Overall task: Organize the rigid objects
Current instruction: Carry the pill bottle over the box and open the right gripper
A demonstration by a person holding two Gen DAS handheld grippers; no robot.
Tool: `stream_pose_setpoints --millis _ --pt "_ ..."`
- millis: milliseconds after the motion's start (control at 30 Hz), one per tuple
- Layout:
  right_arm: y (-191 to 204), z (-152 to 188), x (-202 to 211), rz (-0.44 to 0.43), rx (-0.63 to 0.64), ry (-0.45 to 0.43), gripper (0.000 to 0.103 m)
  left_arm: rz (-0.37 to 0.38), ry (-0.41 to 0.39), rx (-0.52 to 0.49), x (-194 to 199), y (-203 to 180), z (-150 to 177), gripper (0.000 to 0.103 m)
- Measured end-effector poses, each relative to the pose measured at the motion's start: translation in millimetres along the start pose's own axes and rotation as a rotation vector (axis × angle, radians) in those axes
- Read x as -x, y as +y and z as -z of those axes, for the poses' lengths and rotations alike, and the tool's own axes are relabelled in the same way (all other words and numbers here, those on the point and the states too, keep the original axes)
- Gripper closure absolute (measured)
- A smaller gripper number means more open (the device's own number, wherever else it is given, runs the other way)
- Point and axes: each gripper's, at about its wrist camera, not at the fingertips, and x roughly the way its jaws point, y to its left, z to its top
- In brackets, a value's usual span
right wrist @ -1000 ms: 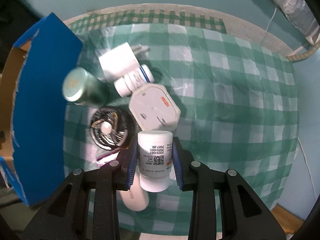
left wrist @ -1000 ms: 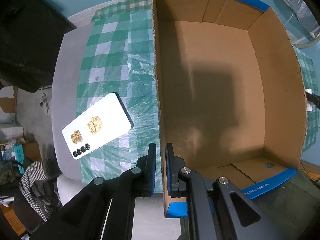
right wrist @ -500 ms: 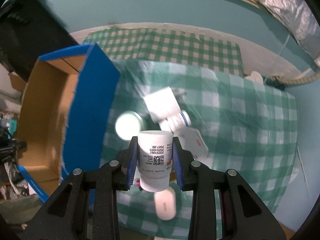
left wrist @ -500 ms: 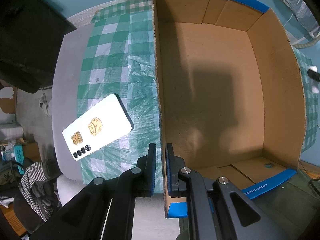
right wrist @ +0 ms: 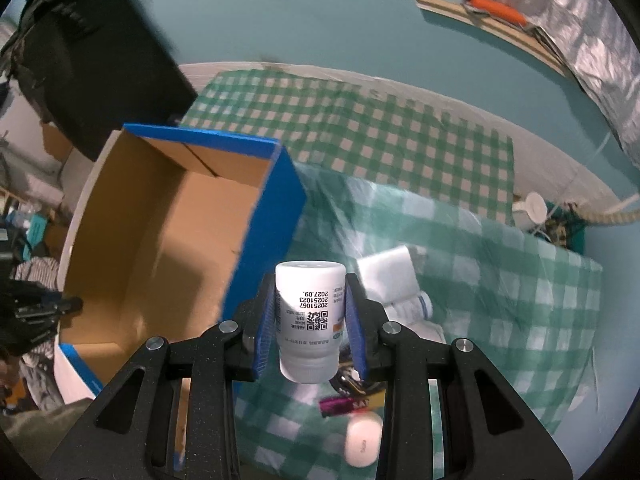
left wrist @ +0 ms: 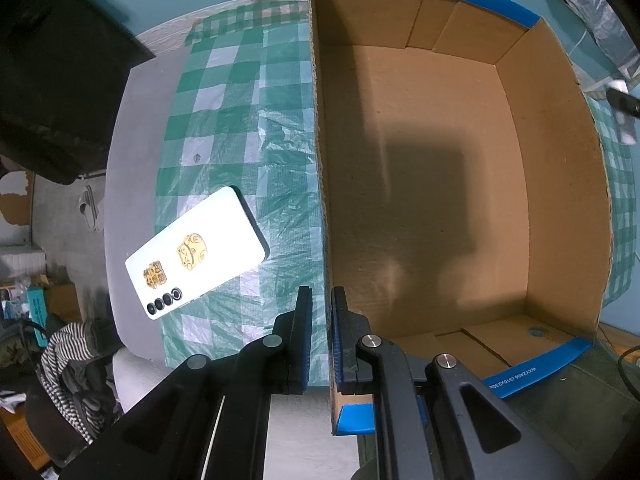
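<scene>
My left gripper (left wrist: 322,312) is shut on the near left wall of an open cardboard box (left wrist: 560,168) with blue outer sides; the box holds nothing. My right gripper (right wrist: 310,312) is shut on a white pill bottle (right wrist: 309,320) with a printed label, held in the air just right of the box (right wrist: 264,220), above its rim. On the green checked cloth below lie a white block (right wrist: 386,276), another white bottle (right wrist: 412,306), a white oval object (right wrist: 362,438) and a pink packet (right wrist: 340,404).
A white phone (left wrist: 196,256) with gold stickers lies face down on the cloth left of the box. A black object (left wrist: 60,72) stands at the far left. Clothes (left wrist: 76,368) lie on the floor off the table's edge.
My right gripper has lifted the white bottle off the pile and swung it left toward the box. The left gripper and box have not moved.
</scene>
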Motion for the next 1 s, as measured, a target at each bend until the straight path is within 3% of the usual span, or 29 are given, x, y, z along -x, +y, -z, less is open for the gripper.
stream_pose_setpoints --millis 500,1000 --pt "53 -38 -11 -0.023 0.138 -0.019 0.072 -0.002 -0.013 0.001 3 0 0 0.094" --pt "76 -45 -49 -0.035 0.191 0.051 0.072 0.03 -0.03 0.003 5 2 0 0.094"
